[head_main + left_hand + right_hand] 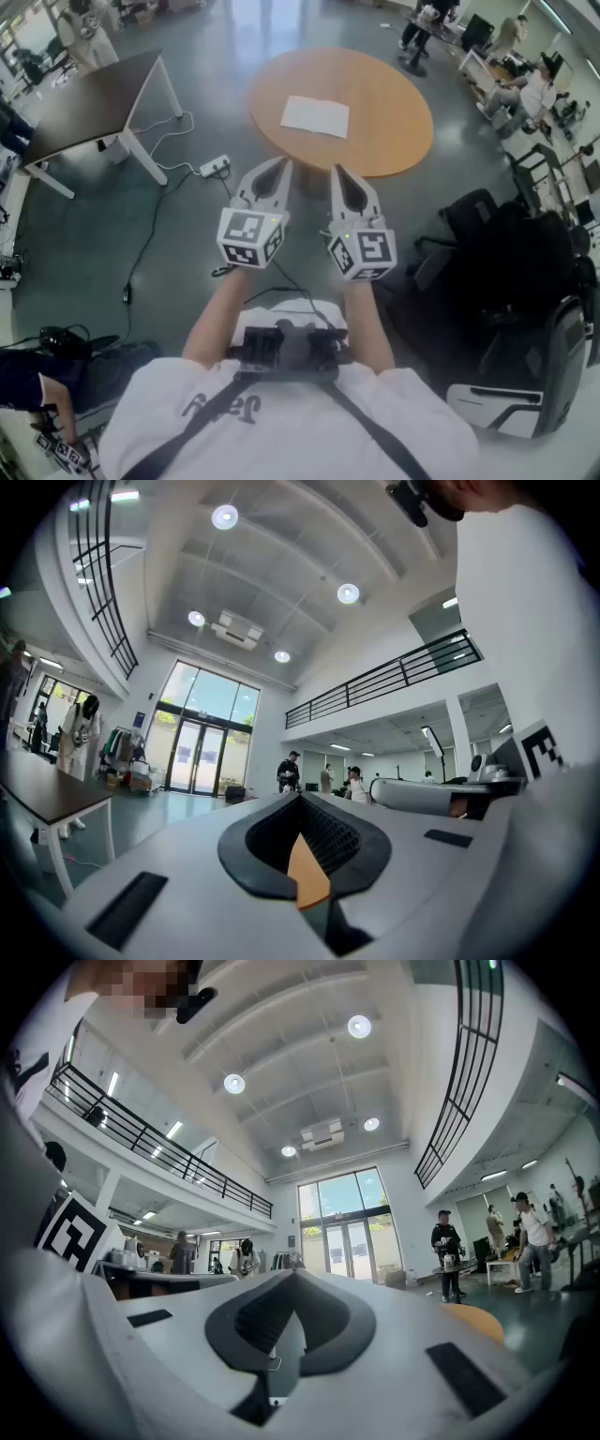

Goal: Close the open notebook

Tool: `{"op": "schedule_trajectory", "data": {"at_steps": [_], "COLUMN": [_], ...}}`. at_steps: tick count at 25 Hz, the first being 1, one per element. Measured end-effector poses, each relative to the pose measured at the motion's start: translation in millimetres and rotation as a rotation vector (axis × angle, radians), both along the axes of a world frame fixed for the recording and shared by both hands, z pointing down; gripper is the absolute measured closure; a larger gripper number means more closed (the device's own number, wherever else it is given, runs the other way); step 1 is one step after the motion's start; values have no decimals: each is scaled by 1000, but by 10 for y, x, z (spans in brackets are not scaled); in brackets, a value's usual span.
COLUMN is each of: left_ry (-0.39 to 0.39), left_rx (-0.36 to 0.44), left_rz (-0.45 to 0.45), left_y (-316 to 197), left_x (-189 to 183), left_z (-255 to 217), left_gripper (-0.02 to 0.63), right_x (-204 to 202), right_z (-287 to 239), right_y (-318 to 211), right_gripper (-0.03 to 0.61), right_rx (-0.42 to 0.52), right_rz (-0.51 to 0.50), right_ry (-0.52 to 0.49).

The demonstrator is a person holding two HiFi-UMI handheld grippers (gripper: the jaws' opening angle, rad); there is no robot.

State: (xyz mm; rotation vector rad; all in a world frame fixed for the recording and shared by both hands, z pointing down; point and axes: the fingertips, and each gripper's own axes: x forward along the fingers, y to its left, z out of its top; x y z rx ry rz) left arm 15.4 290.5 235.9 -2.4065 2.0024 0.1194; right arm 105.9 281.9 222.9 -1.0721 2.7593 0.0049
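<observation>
An open notebook with white pages lies flat on the round wooden table ahead of me. My left gripper and right gripper are held side by side in front of my chest, short of the table's near edge. Both have their jaws shut with nothing between them. In the left gripper view, the left gripper points level into the hall, and a sliver of the orange table top shows through its jaws. The right gripper tilts slightly upward, with the table's edge at lower right.
A dark rectangular table stands at the far left, with cables and a power strip on the floor between it and the round table. Black chairs and bags crowd the right. People stand in the background.
</observation>
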Motion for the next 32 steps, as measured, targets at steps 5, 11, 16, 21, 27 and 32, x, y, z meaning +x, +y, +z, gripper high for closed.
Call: {"op": "schedule_trajectory", "data": {"at_steps": [5, 11, 16, 21, 27, 32], "left_ry": [-4, 14, 46, 58, 67, 73], "left_rx": [2, -17, -50, -94, -144, -159], "left_rz": [-3, -27, -38, -60, -81, -73], "left_y": [-102, -284, -417, -512, -728, -976], "left_x": [124, 268, 467, 604, 441, 403], "left_z": [-15, 66, 196, 379, 530, 601], "left_gripper": [603, 603, 603, 603, 603, 603], "right_x": [107, 339, 579, 693, 472, 416], "right_z": [-23, 38, 188, 426, 573, 680], "right_y": [-122, -321, -443, -555, -773, -969], "right_gripper": [560, 560, 560, 560, 560, 560], "right_rx": [12, -10, -50, -76, -131, -145], "right_rz": [-6, 0, -17, -52, -87, -92], "right_ry": [0, 8, 40, 101, 122, 129]}}
